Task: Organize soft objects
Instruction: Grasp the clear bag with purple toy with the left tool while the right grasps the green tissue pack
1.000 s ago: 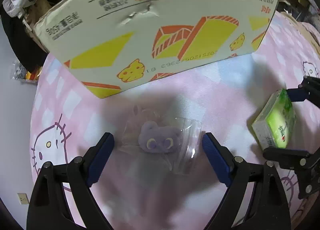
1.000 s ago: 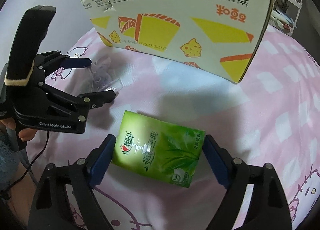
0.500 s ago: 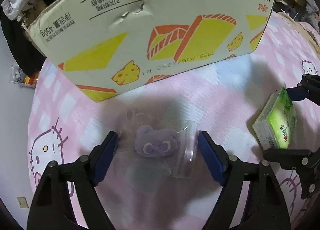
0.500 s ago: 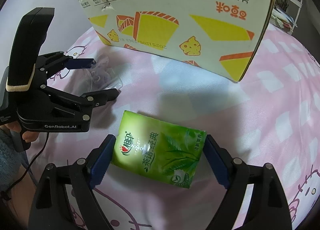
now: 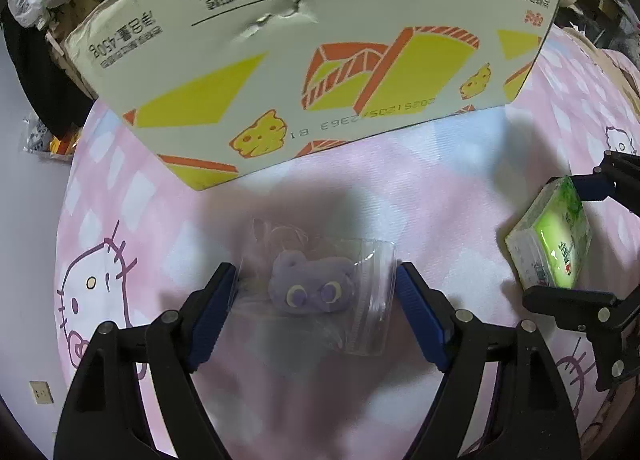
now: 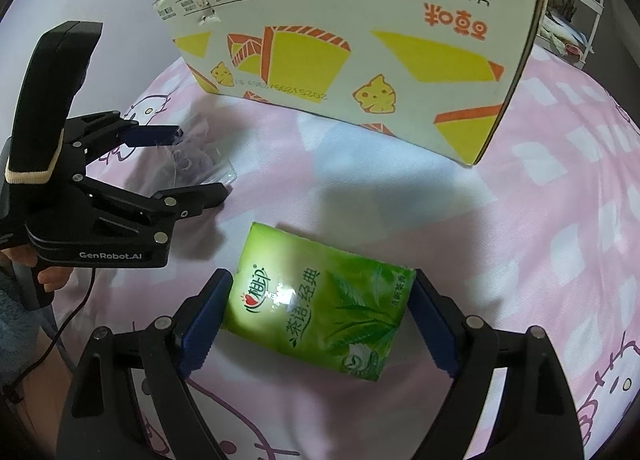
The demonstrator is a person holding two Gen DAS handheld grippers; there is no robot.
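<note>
Purple plush toy (image 5: 310,286) in its clear plastic bag (image 5: 320,292) lying between the blue pads of the left gripper (image 5: 316,292), on the pink cartoon-print blanket (image 5: 440,200). Since a second ago, narrowing seen there: pads standing clear of the bag then, now drawn in so that each pad is touching a bag edge, the left one at the crinkled side, the right one at the sealed strip. Slowing to almost nothing over the last half of that second, so not calling it a moving close any more. Pressing on the bag, lightly; toy itself sitting midway between the pads, not squeezed out of shape. Meaning, probably, a grasp nearly made and a lift toward the printed cardboard box (image 5: 312,60) ahead of the fingertips coming next.

Green tissue pack (image 6: 316,300) lying flat between the pads of the right gripper (image 6: 320,312), slightly askew. Fingers spread wide, unchanged across the second, left pad touching the pack's near corner, right pad against its far edge; gripping or merely bracketing, hard to say. Neither object lifted yet. Slippery film on both likely calling for a firm close before raising.
</note>
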